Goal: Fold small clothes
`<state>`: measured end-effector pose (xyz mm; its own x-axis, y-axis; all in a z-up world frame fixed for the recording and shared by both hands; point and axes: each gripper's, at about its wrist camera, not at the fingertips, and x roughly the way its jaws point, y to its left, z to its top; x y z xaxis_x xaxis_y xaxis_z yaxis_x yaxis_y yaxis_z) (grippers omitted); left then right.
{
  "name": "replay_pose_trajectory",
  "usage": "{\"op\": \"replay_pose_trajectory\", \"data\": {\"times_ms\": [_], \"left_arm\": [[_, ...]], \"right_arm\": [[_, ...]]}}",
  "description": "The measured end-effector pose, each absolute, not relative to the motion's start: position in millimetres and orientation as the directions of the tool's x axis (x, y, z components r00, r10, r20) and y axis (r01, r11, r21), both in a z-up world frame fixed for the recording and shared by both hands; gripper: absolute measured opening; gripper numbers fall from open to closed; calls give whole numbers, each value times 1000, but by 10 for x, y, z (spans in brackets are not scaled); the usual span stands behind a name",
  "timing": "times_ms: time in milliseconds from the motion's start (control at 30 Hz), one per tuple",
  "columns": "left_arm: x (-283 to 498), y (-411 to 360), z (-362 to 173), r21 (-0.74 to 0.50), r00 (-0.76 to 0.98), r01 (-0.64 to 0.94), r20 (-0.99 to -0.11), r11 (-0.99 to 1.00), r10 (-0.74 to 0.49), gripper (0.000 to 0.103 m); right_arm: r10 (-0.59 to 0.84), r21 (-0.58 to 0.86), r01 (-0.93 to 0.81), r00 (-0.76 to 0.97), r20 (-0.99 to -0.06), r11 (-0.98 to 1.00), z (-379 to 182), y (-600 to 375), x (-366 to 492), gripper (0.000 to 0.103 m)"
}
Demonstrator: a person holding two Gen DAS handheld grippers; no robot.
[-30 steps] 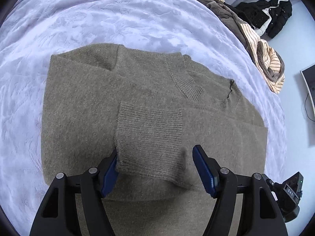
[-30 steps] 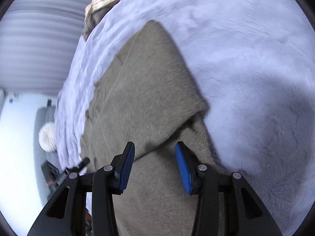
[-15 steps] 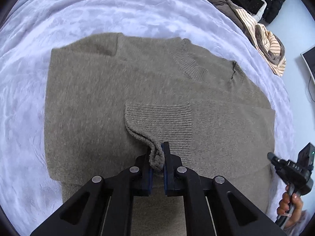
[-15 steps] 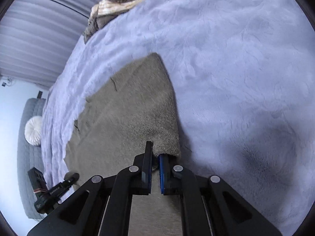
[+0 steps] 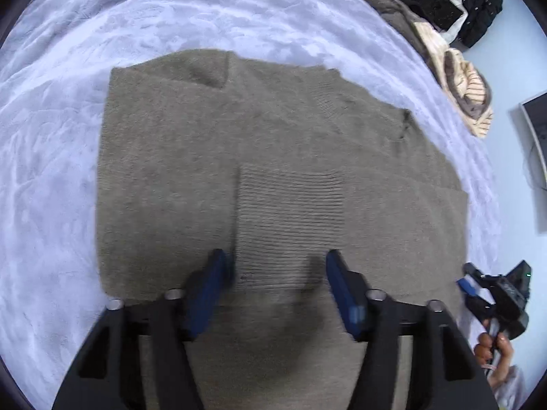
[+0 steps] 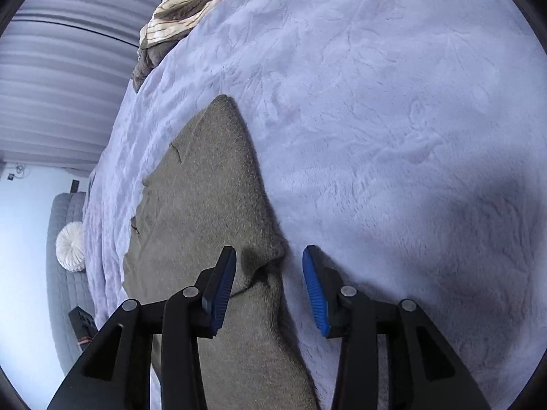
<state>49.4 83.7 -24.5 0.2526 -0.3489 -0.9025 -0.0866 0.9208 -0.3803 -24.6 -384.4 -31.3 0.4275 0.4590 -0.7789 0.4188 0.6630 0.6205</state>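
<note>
Both grippers' jaws have let go and are opening: left gripper (image 5: 275, 285) leaves the cuff (image 5: 290, 218) flat across the sweater (image 5: 164, 177); right gripper (image 6: 270, 287) frees the fold at the sweater's 3 o'clock edge.

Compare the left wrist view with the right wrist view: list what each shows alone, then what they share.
Only the left wrist view shows the ribbed cuff folded onto the sweater's front, the black jacket, and a hand holding the right gripper. Only the right wrist view shows the round white cushion and the sweater's corner lying between the opening fingers of that gripper. Both show the brown sweater, the lilac blanket and the striped clothes pile. The left gripper is opening too, with nothing clamped.
</note>
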Motion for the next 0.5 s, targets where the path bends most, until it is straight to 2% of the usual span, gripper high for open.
{"op": "replay_pose_trajectory", "data": {"times_ms": [67, 133, 500], "left_arm": [[505, 726, -197, -275, 279, -44, -927, 960, -252, 63], [512, 703, -210, -176, 284, -33, -945, 984, -160, 53], [313, 1031, -168, -139, 222, -94, -968, 986, -115, 52]], "right_arm": [[436, 589, 415, 409, -802, 693, -346, -3787, -218, 44], [410, 559, 402, 400, -820, 725, -331, -3742, -221, 42], [296, 397, 324, 320, -900, 859, -117, -3468, -292, 44]]}}
